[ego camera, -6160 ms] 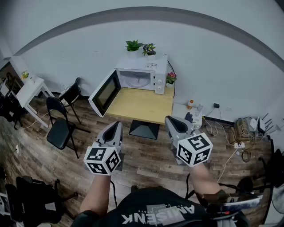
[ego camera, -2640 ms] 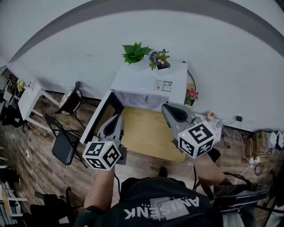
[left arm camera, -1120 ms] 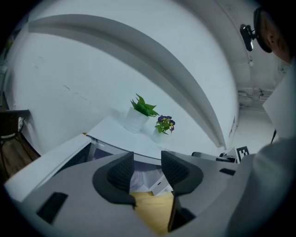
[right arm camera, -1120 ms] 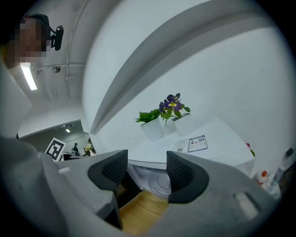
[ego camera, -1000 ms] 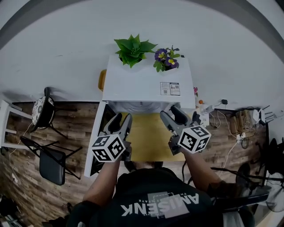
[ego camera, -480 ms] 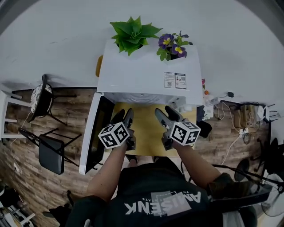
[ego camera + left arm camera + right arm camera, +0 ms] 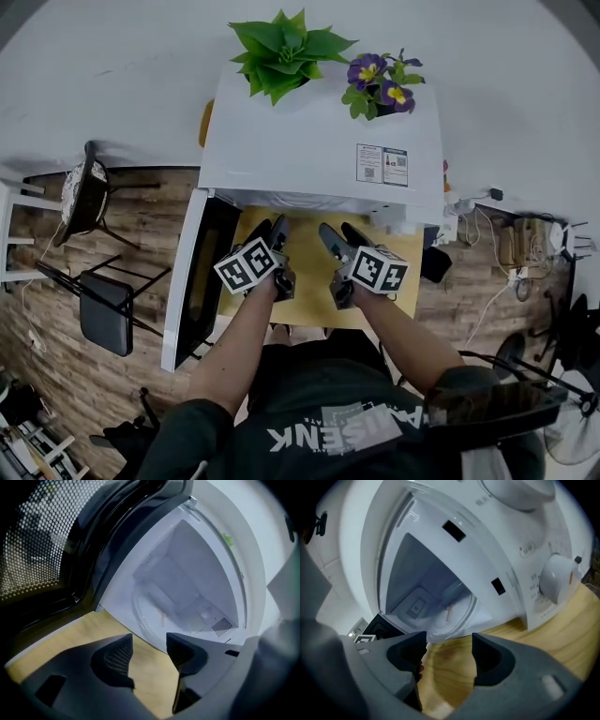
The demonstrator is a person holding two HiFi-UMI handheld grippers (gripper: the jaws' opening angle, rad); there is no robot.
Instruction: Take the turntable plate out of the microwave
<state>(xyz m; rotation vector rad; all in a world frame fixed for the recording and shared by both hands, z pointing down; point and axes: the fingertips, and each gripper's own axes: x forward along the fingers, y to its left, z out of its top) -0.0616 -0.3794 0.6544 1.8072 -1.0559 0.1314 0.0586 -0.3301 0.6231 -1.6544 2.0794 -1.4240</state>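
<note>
The white microwave (image 7: 309,141) stands on a wooden table (image 7: 307,272) with its door (image 7: 192,272) swung open to the left. From the head view the microwave's top hides the cavity. The glass turntable plate (image 7: 149,615) lies on the cavity floor, and its rim (image 7: 452,617) also shows in the right gripper view. My left gripper (image 7: 149,641) and right gripper (image 7: 449,643) hover side by side over the table, short of the opening and pointing in. Both pairs of jaws have just been opening, and nothing is between them.
Two potted plants (image 7: 286,47) (image 7: 380,80) sit on the microwave's top. The control knob (image 7: 555,585) is on the panel to the right of the cavity. Black chairs (image 7: 103,309) stand on the floor at left, cables and boxes (image 7: 525,244) at right.
Both grippers have sunk together in front of the microwave's open mouth and rolled somewhat. The head view has drawn in over the microwave.
</note>
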